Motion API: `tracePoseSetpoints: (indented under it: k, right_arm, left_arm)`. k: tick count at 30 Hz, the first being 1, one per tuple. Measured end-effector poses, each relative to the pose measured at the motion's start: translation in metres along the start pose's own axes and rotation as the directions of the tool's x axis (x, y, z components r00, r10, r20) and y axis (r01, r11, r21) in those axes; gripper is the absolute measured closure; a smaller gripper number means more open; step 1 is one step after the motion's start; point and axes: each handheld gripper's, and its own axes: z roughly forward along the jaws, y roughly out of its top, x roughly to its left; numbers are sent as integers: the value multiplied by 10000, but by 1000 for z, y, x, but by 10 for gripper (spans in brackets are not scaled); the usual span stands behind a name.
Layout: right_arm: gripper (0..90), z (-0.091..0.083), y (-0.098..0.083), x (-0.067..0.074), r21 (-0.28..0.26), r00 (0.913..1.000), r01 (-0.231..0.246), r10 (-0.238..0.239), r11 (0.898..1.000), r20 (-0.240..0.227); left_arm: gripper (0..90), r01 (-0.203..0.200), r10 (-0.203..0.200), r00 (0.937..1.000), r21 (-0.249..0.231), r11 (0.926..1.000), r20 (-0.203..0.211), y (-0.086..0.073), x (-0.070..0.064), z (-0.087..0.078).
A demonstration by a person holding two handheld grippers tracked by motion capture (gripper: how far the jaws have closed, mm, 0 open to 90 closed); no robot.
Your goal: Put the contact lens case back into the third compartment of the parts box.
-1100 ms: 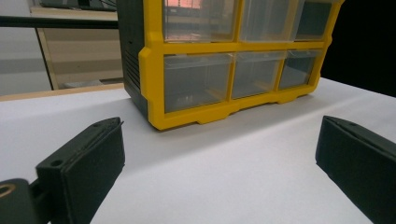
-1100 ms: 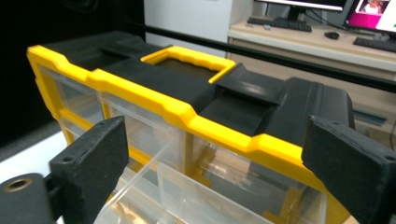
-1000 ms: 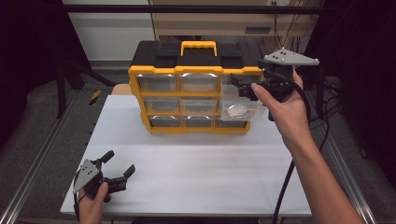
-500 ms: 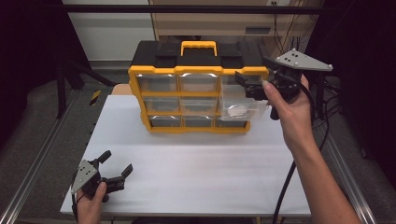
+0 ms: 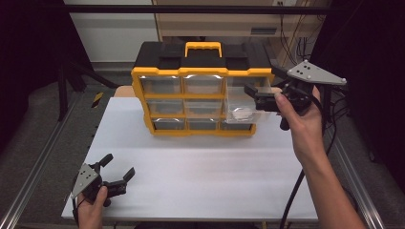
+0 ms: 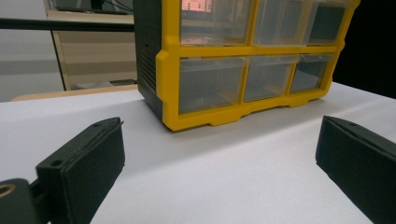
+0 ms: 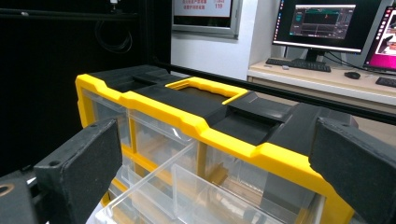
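One white table (image 5: 200,176) carries all we see, and on its far half stands the yellow and black drawer cabinet (image 5: 200,90) with its yellow handle (image 5: 203,47) on top. Since a second ago we find the right gripper (image 5: 255,93) raised from the middle row to the level of the top row, while the cabinet has not moved. The clear drawer (image 5: 243,112) at the right end of the middle row is pulled out; something pale lies in it, too blurred for us to name. The other drawers sit shut. In the right gripper view that drawer (image 7: 187,196) lies below and between the wide-apart jaws, and we cannot tell whether they touch it. The left gripper (image 5: 117,171) rests at the near left corner of the table, jaws spread wide and holding nothing, well apart from the cabinet (image 6: 243,70).
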Motion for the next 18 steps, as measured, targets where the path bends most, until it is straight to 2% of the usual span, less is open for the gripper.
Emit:
tracePoseSetpoints:
  k: [7, 11, 13, 18]
  right_arm:
    - [32, -12, -12, -4, -220, 9999, 0, -3, 9998, -133]
    - [31, -25, -20, -5, -524, 9998, -35, 24, 9986, -208]
    - [27, -35, -28, -5, -801, 9993, -207, 182, 9966, -317]
    - [19, -53, -52, -8, -907, 9993, -254, 228, 9956, -298]
  left_arm:
    - [11, 44, -45, 9999, -34, 10000, -165, 0, 3, -3]
    - [9, 17, -26, 9995, -260, 9997, -330, 1, 4, -6]
    - [9, 60, -71, 9993, -286, 9996, -380, 1, 6, -6]
    - [9, 195, -212, 9982, -311, 9993, -562, 0, 11, -9]
